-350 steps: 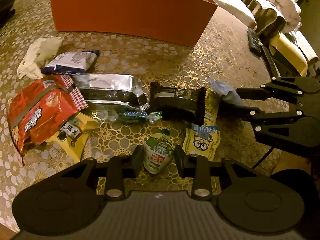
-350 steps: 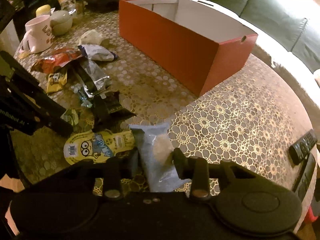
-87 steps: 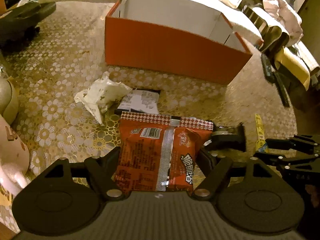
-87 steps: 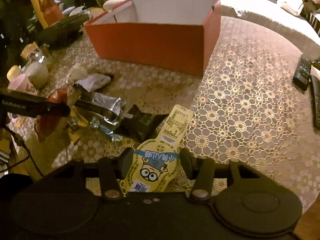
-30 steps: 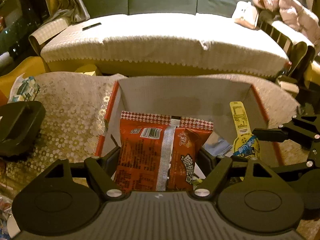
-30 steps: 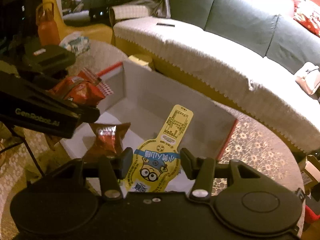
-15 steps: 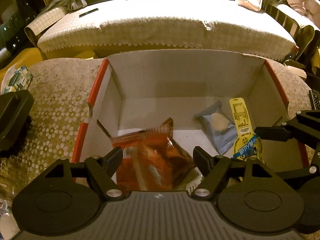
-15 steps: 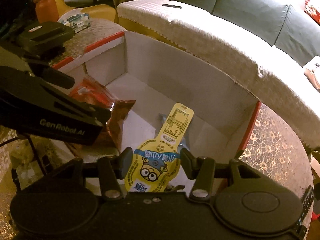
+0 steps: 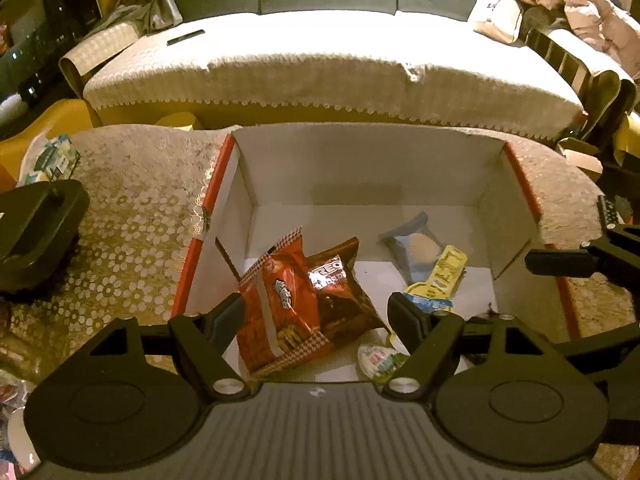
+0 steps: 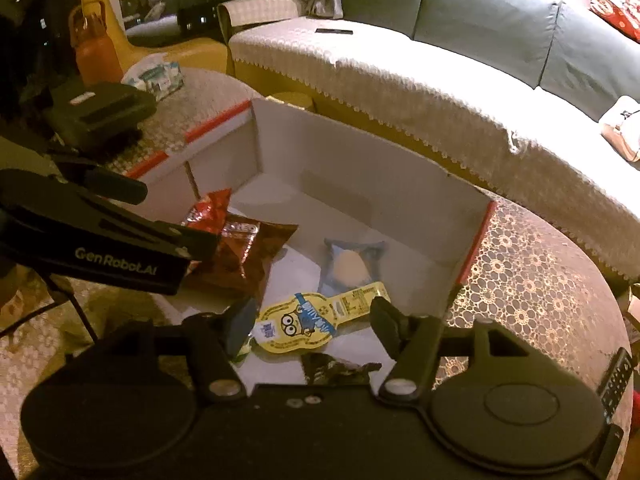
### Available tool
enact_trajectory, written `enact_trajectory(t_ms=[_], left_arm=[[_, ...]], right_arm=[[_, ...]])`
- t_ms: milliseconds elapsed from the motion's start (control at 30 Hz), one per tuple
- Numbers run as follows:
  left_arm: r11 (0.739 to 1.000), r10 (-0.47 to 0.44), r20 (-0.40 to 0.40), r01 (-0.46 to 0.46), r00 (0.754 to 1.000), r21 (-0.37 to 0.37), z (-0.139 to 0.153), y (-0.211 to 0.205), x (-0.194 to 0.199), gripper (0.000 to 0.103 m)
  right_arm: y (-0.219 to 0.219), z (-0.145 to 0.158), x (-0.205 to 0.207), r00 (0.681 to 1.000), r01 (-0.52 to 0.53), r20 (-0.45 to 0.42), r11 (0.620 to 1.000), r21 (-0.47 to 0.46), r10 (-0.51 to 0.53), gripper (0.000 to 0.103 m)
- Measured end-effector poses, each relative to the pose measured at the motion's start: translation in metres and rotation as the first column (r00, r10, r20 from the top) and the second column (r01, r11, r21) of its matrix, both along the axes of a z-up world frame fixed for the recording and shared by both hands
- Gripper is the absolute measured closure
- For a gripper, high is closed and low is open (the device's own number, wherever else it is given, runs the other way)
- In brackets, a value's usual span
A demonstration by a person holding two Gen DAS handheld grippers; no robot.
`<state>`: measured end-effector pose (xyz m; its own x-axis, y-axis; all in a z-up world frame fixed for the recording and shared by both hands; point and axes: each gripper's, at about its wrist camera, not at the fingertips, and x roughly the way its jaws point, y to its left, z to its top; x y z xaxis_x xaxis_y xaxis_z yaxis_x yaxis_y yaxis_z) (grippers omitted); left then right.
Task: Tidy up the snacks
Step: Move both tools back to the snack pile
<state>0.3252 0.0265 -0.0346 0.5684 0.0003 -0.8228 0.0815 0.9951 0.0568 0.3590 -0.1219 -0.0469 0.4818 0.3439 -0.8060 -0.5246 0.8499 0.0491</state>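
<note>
Both grippers hang over the orange-rimmed cardboard box with nothing gripped. Spread wide, the left gripper has no contact with the red chip bag, which lies below it on the box floor, leaning against a brown Oreo packet. On the right gripper the jaws are opening, and the yellow cartoon-face pouch lies loose on the floor between and below them, touching neither pad as far as I can tell.

Likely trouble: the chip bag stands half on edge, so a finger drawn back low could snag its crimped end and drag it out. The two tools sit close over one box, so lifting together risks a knock.

The left wrist view shows a small green-and-white pouch near the front wall, which the right view barely shows. Only the right wrist view shows a dark wrapper under that gripper. Farther back, both show a blue-wrapped cake mid-floor. Beyond the table, only the right view catches the orange bottle; the left one shows bedding piled at the sofa's end.
</note>
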Motion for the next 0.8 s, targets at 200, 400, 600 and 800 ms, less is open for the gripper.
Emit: enact_trajectory(t_ms=[200, 400, 600, 800], left_arm=[[1.0, -0.011, 0.04, 0.011, 0.999, -0.013, 0.023, -0.004, -0.023, 0.021], [0.999, -0.032, 0.076, 0.033, 0.997, -0.017, 0.04, -0.008, -0.046, 0.019], [0.999, -0.047, 0.103, 0.049, 0.994, -0.019, 0.052, -0.009, -0.073, 0.018], [0.998, -0.053, 0.127, 0.057, 0.991, -0.032, 0.06, -0.008, -0.103, 0.016]], right_arm=[[-0.011, 0.022, -0.017, 1.0, 0.014, 0.017, 0.999, 0.041, -0.014, 0.028], [-0.016, 0.042, -0.039, 0.999, 0.003, 0.041, 0.998, 0.068, -0.005, 0.023], [-0.025, 0.055, -0.059, 0.999, 0.002, 0.046, 0.995, 0.099, -0.006, 0.019], [-0.034, 0.063, -0.084, 0.998, -0.009, 0.06, 0.991, 0.136, 0.001, 0.005]])
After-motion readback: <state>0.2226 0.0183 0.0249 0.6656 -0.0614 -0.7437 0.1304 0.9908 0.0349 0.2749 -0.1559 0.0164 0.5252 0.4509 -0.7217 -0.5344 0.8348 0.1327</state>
